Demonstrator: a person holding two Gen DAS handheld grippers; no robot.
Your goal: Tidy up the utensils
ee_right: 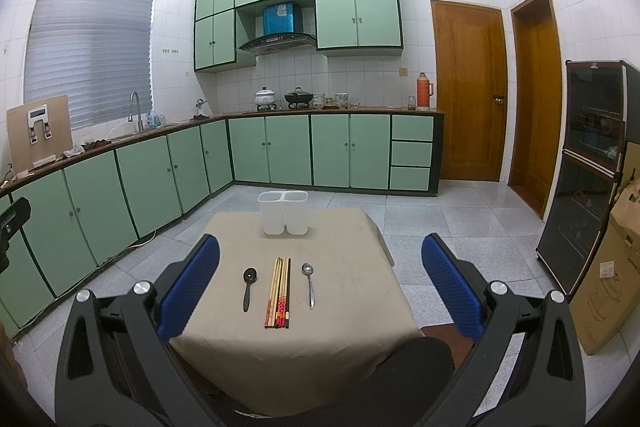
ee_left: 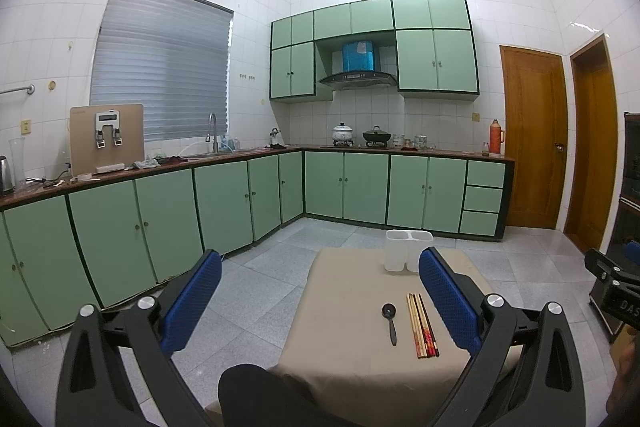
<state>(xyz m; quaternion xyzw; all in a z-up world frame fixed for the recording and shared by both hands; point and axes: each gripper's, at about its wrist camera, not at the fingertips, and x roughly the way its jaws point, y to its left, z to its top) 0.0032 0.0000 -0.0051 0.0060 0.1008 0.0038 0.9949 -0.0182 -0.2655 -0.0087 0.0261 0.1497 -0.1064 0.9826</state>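
Your left gripper (ee_left: 320,301) is spread wide with nothing between its blue pads, held up above the near left corner of the table (ee_left: 352,359). Your right gripper (ee_right: 320,287) is just as wide apart and just as empty, raised over the near edge of the same table (ee_right: 348,339).

Take the white two-compartment holder (ee_right: 283,212) as your landmark: it stands upright near the far edge of the beige tablecloth, and nothing shows above the rim of either compartment. In the left wrist view that holder (ee_left: 408,251) is partly covered by your right-hand pad.

Nearer to you than the holder, and well apart from it, the utensils lie flat in a row. The chopsticks (ee_right: 279,293) sit bundled side by side, almost straight in line with the holder, tips pointing toward it. The black spoon (ee_right: 248,287) lies just left of them, bowl toward the holder. The metal spoon (ee_right: 309,283) lies just right of them, bowl likewise toward the holder. None of the three touches another.

From the left wrist view you see the black spoon (ee_left: 390,323) and chopsticks (ee_left: 422,325); the metal spoon is hidden behind the pad.
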